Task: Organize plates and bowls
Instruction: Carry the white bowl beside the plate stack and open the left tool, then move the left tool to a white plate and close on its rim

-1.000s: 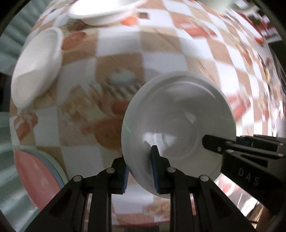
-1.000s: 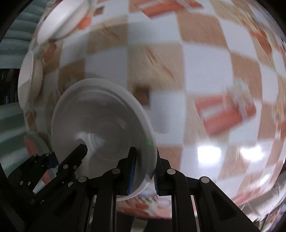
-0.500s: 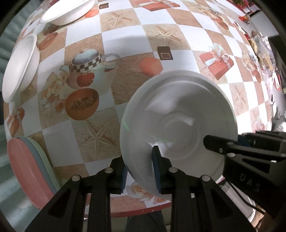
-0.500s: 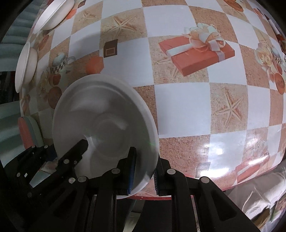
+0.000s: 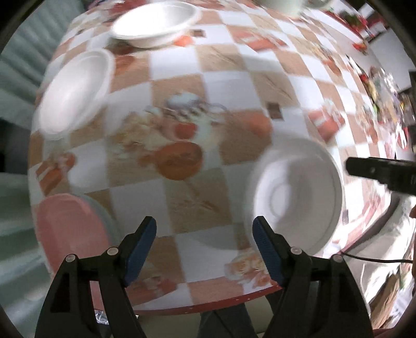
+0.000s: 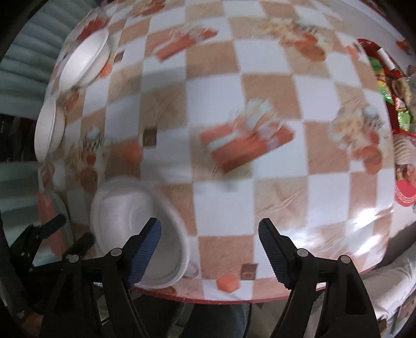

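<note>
A white bowl (image 5: 296, 197) rests on the checkered tablecloth near the table's front edge, also seen as the white bowl (image 6: 137, 228) in the right wrist view. My left gripper (image 5: 204, 247) hovers above the cloth just left of the bowl, jaws opening, nothing between them. My right gripper (image 6: 209, 247) hangs just right of the bowl, jaws opening and empty too. Two more white bowls (image 5: 75, 91) (image 5: 156, 23) sit at the far left and back. A stack of pink and pale plates (image 5: 72, 231) lies at the front left corner.
The red-trimmed table edge (image 5: 208, 306) runs along the bottom of both views. Colourful packets and a red item (image 6: 400, 109) crowd the right side of the table. The right gripper's finger (image 5: 382, 174) pokes in at the right of the left wrist view.
Both grippers were shut on the white bowl's rim, left and right sides. Both have let go, opened wide and lifted away; the bowl now lies on the table.
</note>
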Motion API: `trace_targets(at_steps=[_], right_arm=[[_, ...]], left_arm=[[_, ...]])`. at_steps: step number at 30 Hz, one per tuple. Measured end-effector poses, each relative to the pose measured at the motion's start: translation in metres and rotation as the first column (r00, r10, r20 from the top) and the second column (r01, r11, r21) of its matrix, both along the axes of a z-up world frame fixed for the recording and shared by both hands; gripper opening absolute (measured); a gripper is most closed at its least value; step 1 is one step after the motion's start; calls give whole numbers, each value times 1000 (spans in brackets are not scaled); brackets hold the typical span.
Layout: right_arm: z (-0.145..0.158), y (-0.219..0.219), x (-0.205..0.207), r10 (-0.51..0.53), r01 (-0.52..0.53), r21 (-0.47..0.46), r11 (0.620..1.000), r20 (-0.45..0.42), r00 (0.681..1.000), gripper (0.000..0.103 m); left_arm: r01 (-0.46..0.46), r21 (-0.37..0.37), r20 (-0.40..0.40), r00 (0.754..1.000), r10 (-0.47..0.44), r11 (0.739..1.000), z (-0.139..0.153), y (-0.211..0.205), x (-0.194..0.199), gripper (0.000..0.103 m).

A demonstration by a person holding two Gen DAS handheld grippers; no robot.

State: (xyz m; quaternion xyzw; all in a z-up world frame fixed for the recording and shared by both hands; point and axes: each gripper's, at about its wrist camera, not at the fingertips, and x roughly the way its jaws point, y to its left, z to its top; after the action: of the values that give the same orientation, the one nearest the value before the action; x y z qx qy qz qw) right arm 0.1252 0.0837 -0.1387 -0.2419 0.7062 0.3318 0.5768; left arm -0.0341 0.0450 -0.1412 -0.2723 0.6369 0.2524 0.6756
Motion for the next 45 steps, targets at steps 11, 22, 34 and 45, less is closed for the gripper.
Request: trace_targets(at_steps=[11,22,34,45], right_arm=[[20,71,-14,35,-31,88,996,-49,998,78],[33,171,-50,148,-140,125,982,-62,987,78],[-13,244,-83,145,-138,77,987,-97,985,78],[-50,267,-101,148,-145,33,989,-112,983,78]], left_arm=[[-226,101,40,974,223,969,45,97,-38,79],[-339,166,6,939,343,926,39,176,-62,79],[-347,175,-53,931,361,921,2,240,-67,79],[-321,120,-94,938,333,939,-34,260,-65,79]])
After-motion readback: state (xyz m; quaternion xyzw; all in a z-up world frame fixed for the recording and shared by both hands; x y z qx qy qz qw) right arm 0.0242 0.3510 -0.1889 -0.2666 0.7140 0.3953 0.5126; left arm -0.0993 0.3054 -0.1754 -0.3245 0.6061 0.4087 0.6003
